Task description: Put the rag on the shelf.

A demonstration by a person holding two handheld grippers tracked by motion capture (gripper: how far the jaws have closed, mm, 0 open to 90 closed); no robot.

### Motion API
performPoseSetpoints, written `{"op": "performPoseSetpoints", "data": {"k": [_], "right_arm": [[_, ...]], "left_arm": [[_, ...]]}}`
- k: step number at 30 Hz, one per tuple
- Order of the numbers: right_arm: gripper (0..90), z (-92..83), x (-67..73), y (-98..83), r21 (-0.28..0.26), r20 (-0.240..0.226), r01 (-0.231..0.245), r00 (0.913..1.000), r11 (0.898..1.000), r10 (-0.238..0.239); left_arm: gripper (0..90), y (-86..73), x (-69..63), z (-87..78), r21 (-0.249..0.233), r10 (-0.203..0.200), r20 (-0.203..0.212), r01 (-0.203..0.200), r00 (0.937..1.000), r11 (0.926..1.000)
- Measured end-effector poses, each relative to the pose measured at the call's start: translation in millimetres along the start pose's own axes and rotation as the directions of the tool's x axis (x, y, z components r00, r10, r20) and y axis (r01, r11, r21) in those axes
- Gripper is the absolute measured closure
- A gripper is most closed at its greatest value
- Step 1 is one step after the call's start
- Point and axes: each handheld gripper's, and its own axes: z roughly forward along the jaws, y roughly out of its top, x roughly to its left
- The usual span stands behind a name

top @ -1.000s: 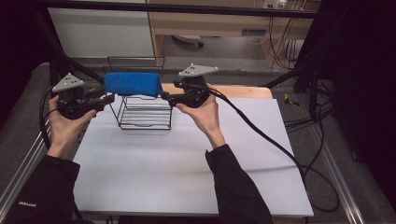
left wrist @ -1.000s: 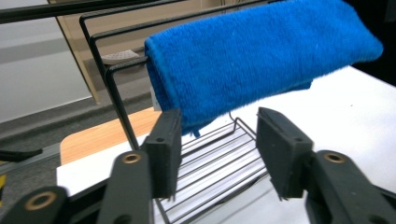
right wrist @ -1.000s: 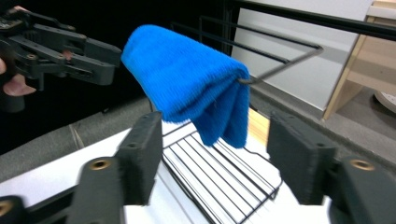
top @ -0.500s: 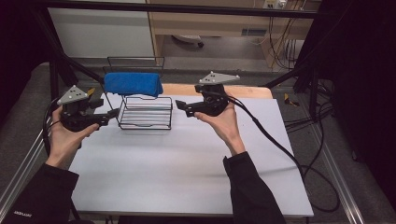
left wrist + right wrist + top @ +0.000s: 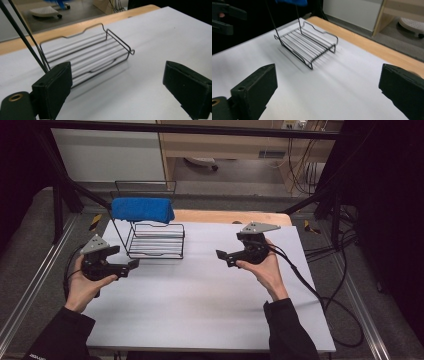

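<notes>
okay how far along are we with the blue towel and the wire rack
Done, it seems: the blue towel is draped over the top bar of the wire rack. In hand: nothing; the left gripper and right gripper are open, empty and apart from the rack. Left: seemingly nothing; the rack's lower shelf is bare.

Dim surroundings, bright tabletop, slight blur
</notes>
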Motion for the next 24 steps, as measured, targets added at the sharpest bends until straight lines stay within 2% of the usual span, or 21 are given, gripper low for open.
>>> {"op": "performPoseSetpoints", "data": {"k": [10,17,19,24], "right_arm": [[0.7,-18.6,-21.0,-52.9,0.045,0.028,-0.065,0.9976,0.997,0.064],[0.6,-29.1,-30.2,-92.6,0.098,0.062,-0.074,0.9957,0.992,0.069],[0.7,-32.3,-32.0,-104.0,0.104,0.066,-0.074,0.9956,0.992,0.067],[0.7,-42.3,-36.4,-129.2,0.101,0.065,-0.106,0.9929,0.989,0.1]], "left_arm": [[10.0,-37.5,-7.0,15.2,0.031,-0.015,0.029,0.014,0.9995,0.9994],[10.2,-60.9,-9.4,21.2,0.061,-0.003,0.039,0.001,0.9992,0.9981],[10.2,-65.0,-10.3,22.9,0.072,0.006,0.041,-0.009,0.9991,0.9974],[10.2,-72.5,-12.7,24.2,0.086,0.026,0.053,-0.031,0.9983,0.9958]]}}
